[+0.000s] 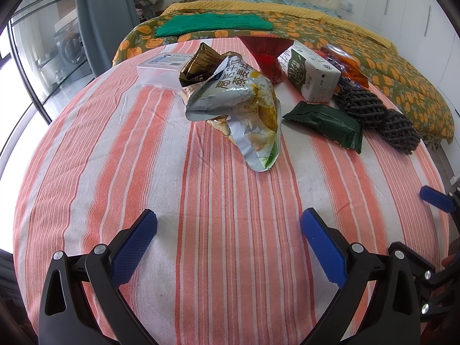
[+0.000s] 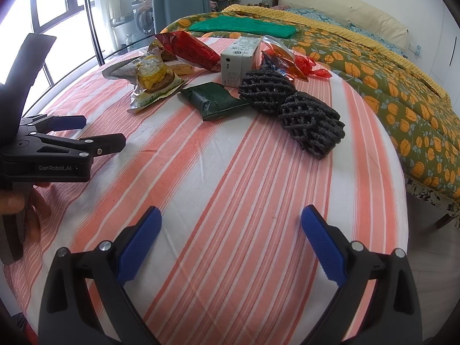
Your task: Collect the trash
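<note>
Striped tablecloth [image 1: 115,158]: left claw [image 1: 228,227], marked "GenRobot.AI", and right claw [image 2: 231,220] both released

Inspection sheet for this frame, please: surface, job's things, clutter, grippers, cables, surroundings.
Surface: round table under a striped cloth.
Job's things: silver snack bag, gold wrapper, red bag, green packet, carton, two foam nets, orange wrapper, all loose on the far side.
Clutter: clear plastic box.
Grippers: left hand-held gripper and right hand-held gripper both open, empty, above bare cloth.
Cables: nothing seen.
Surroundings: bed with a green cloth, curtain, window.
</note>
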### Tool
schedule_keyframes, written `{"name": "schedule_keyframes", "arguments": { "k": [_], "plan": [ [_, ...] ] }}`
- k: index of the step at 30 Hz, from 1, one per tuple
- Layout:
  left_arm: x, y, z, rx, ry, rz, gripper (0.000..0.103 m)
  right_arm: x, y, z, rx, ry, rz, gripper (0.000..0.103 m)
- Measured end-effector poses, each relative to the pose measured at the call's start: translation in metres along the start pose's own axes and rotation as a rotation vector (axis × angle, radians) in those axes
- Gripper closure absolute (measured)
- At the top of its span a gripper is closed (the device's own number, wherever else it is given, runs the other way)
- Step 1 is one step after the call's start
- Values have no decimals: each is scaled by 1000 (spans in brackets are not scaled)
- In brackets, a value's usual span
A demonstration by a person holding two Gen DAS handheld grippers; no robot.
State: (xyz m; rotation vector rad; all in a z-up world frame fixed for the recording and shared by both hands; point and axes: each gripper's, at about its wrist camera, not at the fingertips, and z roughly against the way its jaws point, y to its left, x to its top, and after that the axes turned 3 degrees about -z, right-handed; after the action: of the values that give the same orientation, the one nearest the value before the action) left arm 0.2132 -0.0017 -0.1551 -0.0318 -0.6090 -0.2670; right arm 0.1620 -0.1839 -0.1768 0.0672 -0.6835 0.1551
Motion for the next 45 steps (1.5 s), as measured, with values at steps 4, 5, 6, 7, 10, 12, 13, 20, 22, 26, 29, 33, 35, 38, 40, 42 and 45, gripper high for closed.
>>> {"name": "schedule_keyframes", "arguments": {
  "k": [4, 5, 6, 7, 10, 12, 13, 20, 22, 26, 29, 33, 35, 38, 40, 42, 45],
  "plan": [
    [3, -3, 8, -36, -32, 93, 5, 0, -1, 0, 7, 4, -4, 8],
    [7, -5, 12, -60, -68, 110, 5, 0, -2, 0, 7, 3, -3, 8],
    [15, -9, 15, -50, -101, 116, 5, 0, -1, 0, 7, 3, -2, 8],
    [23, -12, 15, -34, -115, 120, 5, 0, -1, 0, 10, 4, 2, 8],
    [54, -18, 7, 1, -158, 168, 5, 0, -1, 0, 15, 4, 6, 8],
    [71, -16, -12, 44, -130, 208, 5, 0, -1, 1, 18, 5, 7, 8],
    [76, -14, -20, 64, -112, 214, 5, 0, -1, 1, 18, 5, 7, 8],
    [53, 26, -14, 104, -45, 164, 5, 1, -1, 0, 20, 5, 8, 8],
    [39, 44, -6, 124, -28, 133, 5, 1, 1, 0, 19, 5, 11, 8],
    [18, 74, 9, -28, -30, 118, 5, 1, 2, 0, 16, 4, 13, 8],
    [19, 68, 16, -150, -64, 94, 5, 1, 1, 0, 15, 4, 13, 8],
    [42, 37, 13, -131, -128, 48, 5, 2, 2, 1, 9, 1, 13, 8],
    [54, 28, -2, -75, -111, 68, 5, 1, 0, 4, 21, -17, 11, 8],
    [61, 33, -21, -17, -70, 131, 10, 7, -16, 24, 54, -115, -6, 8],
    [62, 42, -25, -46, -58, 170, 26, 23, -40, 36, 51, -182, -29, 8],
    [62, 46, -25, -74, -59, 164, 39, 41, -60, 33, 50, -181, -30, 8],
    [62, 44, -22, -79, -63, 88, 55, 71, -83, 3, 80, -72, 18, 8]
  ]
}}
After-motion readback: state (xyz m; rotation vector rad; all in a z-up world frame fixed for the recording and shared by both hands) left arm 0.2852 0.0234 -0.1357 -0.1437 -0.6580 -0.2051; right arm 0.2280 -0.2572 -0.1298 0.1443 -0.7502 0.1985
